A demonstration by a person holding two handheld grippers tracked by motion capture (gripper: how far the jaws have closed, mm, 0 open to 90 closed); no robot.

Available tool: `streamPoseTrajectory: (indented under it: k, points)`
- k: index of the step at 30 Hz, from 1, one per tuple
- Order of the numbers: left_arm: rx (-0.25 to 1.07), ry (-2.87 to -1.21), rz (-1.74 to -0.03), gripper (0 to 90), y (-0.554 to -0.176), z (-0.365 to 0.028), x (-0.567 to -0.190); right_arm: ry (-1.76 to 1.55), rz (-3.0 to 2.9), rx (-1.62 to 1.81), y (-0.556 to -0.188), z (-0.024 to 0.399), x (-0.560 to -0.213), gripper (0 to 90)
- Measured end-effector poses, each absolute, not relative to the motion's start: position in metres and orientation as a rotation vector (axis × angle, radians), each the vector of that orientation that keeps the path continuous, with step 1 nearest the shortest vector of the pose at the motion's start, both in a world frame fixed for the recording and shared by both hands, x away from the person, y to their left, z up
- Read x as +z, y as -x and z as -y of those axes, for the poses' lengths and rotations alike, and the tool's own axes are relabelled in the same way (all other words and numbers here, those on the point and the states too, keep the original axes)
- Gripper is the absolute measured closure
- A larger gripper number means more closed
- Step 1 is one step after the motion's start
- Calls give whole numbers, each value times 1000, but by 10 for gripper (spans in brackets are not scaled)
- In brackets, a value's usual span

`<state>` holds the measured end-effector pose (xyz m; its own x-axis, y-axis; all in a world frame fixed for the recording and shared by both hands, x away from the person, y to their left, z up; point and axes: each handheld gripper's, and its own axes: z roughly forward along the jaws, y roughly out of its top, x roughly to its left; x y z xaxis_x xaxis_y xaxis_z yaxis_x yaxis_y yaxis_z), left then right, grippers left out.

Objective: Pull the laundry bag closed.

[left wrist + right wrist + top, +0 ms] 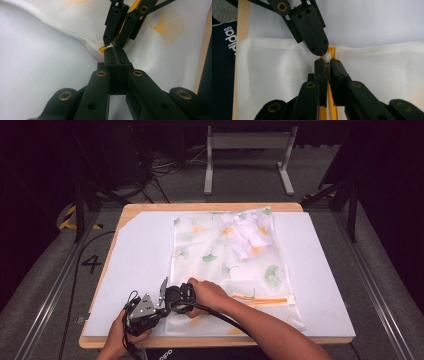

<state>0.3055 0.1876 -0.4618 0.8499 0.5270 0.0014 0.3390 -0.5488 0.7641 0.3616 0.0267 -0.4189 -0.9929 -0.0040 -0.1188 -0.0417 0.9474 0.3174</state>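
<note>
Two grippers meet at the mesh bag's (225, 265) orange zipper (332, 53). The left gripper (113, 51) is clamped on the woven edge. The white pull tab (326, 58) is pinched by the right gripper (327, 63).

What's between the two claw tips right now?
In the right gripper view, the white zipper pull on the bag's orange zipper sits between the right claw and left claw.

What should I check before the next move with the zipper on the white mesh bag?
1. Right claw shut on the small white zipper pull: ok.
2. Left claw shut on the white mesh laundry bag edge at the orange zipper end: ok.
3. The two claws meet tip to tip, very close; room to pull apart: cannot tell.
4. Bag lying flat on the white table mat, white clothing at its far end, away from the zipper: ok.
5. Zipper track ahead free of snags: cannot tell.
</note>
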Motion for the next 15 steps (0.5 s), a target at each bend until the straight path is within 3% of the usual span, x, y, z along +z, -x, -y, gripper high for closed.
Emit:
streamPoseTrajectory:
  k: [15]
  points:
    - [255,-2182,-673,900,-307,-189,-462,15,-2994,472,-360,-25,-418,846]
